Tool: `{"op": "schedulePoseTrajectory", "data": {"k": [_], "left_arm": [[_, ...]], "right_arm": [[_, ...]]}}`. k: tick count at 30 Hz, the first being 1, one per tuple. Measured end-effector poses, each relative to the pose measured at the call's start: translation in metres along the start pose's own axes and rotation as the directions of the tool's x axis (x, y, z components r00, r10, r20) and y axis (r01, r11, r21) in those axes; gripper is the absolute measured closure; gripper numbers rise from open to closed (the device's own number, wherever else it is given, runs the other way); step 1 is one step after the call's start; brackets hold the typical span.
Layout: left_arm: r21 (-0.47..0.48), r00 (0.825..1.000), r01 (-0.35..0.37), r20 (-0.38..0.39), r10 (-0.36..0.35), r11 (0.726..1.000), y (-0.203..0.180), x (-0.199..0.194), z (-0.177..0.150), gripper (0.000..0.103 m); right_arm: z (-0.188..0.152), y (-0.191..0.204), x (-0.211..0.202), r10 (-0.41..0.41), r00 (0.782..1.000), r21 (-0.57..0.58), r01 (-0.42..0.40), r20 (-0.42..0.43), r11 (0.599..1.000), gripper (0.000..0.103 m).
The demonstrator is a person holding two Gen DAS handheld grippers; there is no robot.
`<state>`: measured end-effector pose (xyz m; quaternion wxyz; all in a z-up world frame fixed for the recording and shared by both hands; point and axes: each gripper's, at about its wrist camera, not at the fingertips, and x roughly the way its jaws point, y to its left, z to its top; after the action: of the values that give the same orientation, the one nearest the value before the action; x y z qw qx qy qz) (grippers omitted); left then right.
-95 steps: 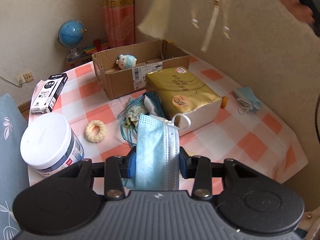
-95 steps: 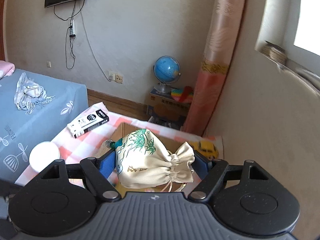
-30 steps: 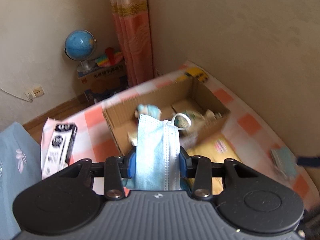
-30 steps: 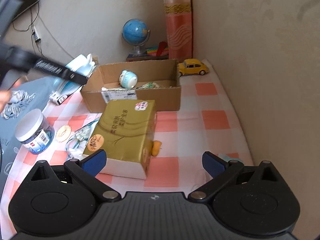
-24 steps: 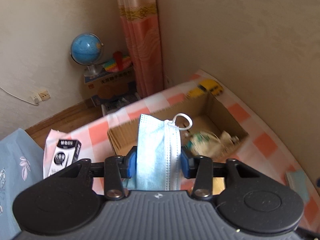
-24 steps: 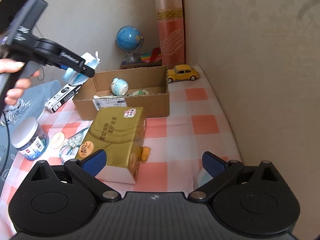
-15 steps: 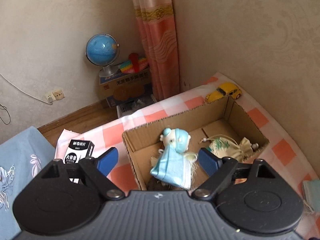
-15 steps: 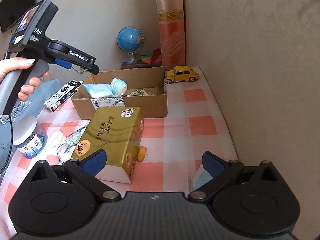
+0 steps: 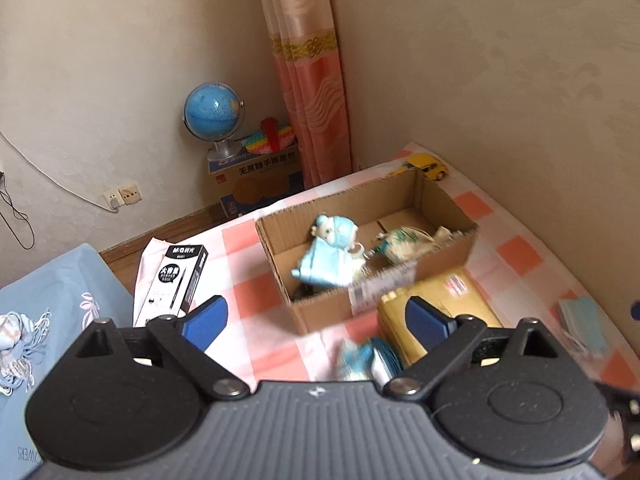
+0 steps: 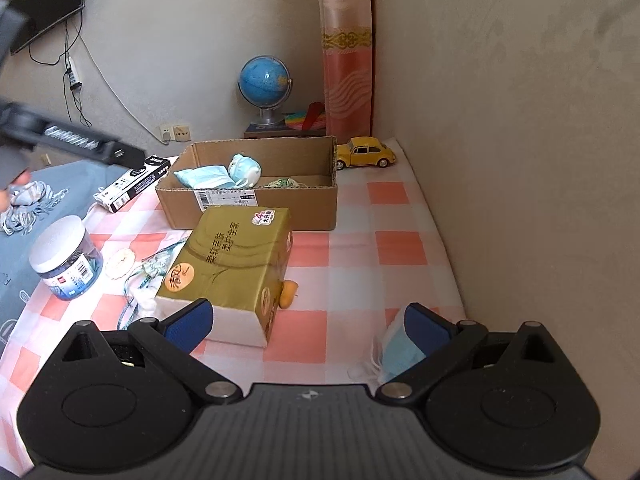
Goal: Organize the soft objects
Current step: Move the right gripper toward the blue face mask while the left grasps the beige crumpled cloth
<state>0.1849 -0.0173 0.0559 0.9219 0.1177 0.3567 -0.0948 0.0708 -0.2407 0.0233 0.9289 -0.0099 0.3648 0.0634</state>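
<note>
The cardboard box (image 9: 320, 312) holds a blue face mask (image 9: 320, 266), a small plush toy (image 9: 334, 232) and a drawstring pouch (image 9: 404, 242). My left gripper (image 9: 316, 318) hovers above and in front of the box; its jaws are opening with nothing between them. In the right wrist view the same box (image 10: 304, 208) shows the mask (image 10: 204, 178), the plush (image 10: 244, 168) and the pouch (image 10: 286, 182). My right gripper (image 10: 308, 324) is open and empty. A second blue mask (image 10: 396, 354) lies on the checked cloth beside its right finger.
A gold tissue pack (image 10: 228, 260) lies in front of the box. A teal tasselled pouch (image 10: 154, 270), a cream scrunchie (image 10: 120, 262) and a white-lidded jar (image 10: 66, 256) sit to its left. A black pen box (image 10: 134, 184) and a yellow toy car (image 10: 364, 152) flank the box.
My left gripper opened and let the blue mask drop into the box, then drew back from it. The right gripper came nearer to the mask at the table's right edge.
</note>
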Motion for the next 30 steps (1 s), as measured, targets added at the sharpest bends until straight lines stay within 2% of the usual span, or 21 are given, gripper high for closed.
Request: {"op": "schedulePoseTrajectory", "data": {"k": [7, 11, 19, 24, 30], "left_arm": [[-0.015, 1.0, -0.002, 0.024, 0.002, 1.0, -0.017, -0.033, -0.044, 0.006], [-0.001, 0.999, 0.032, 0.01, -0.032, 0.999, -0.032, -0.038, -0.071, 0.006], [-0.017, 0.993, 0.102, -0.061, -0.103, 0.995, -0.051, -0.025, -0.113, 0.006], [-0.008, 0.988, 0.129, -0.086, -0.13, 0.992, -0.058, -0.016, -0.134, 0.006], [-0.042, 0.982, 0.139, -0.123, -0.143, 0.989, -0.057, 0.001, -0.148, 0.007]], "right_arm": [[-0.019, 0.003, -0.008, -0.02, 1.0, -0.031, 0.02, 0.004, 0.999, 0.0], [-0.035, 0.0, -0.005, -0.031, 0.999, -0.044, 0.03, -0.013, 0.999, 0.0], [-0.072, -0.009, 0.015, -0.069, 0.992, -0.064, 0.062, -0.109, 0.996, 0.0], [-0.083, -0.009, 0.022, -0.08, 0.989, -0.085, 0.069, -0.125, 0.994, 0.0], [-0.087, -0.009, 0.033, -0.078, 0.987, -0.085, 0.067, -0.137, 0.994, 0.0]]}}
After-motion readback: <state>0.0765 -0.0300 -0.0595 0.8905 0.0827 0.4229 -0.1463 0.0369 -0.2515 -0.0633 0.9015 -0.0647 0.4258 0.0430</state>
